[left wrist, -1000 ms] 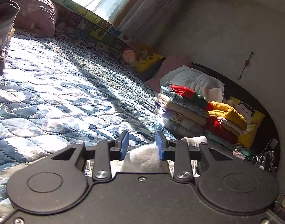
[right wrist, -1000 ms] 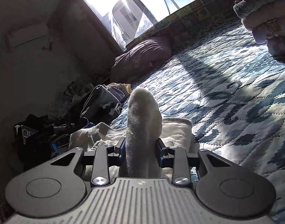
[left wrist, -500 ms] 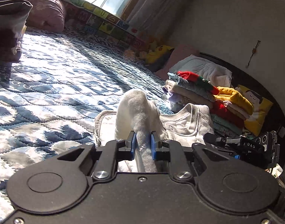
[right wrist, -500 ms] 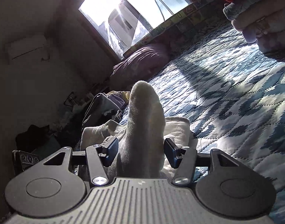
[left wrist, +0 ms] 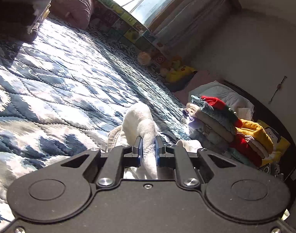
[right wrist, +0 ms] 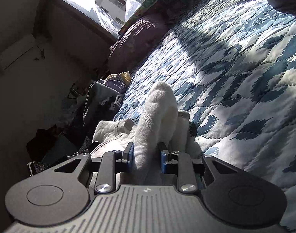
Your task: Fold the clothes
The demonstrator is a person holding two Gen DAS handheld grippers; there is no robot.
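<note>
The left gripper (left wrist: 147, 151) is closed tight on a bunched fold of a white garment (left wrist: 140, 124), its blue pads pressing the cloth from both sides, and the rest of the garment trails just ahead of and below its fingers onto the quilt (left wrist: 60, 81). The right gripper (right wrist: 145, 158) also has a thick fold of the same white garment (right wrist: 157, 114) between its fingers; the pads touch the cloth on either side, though the jaws stand wider apart than on the left, so this hold looks looser. The fabric reads as soft, fleecy and light: it stands up in a rounded hump ahead of each gripper and sags limply beyond, so it will likely drape and stretch rather than keep a shape, and a thick wad could slip out of a loose pinch. A cleaner hold would probably be at a single-layer edge or corner, such as a hem or shoulder seam, rather than mid-bunch. To the right of the left gripper sits a pile of folded clothes (left wrist: 225, 124), near but not touching the white piece. A heap of unfolded clothes (right wrist: 103, 97) lies ahead-left of the right gripper.
</note>
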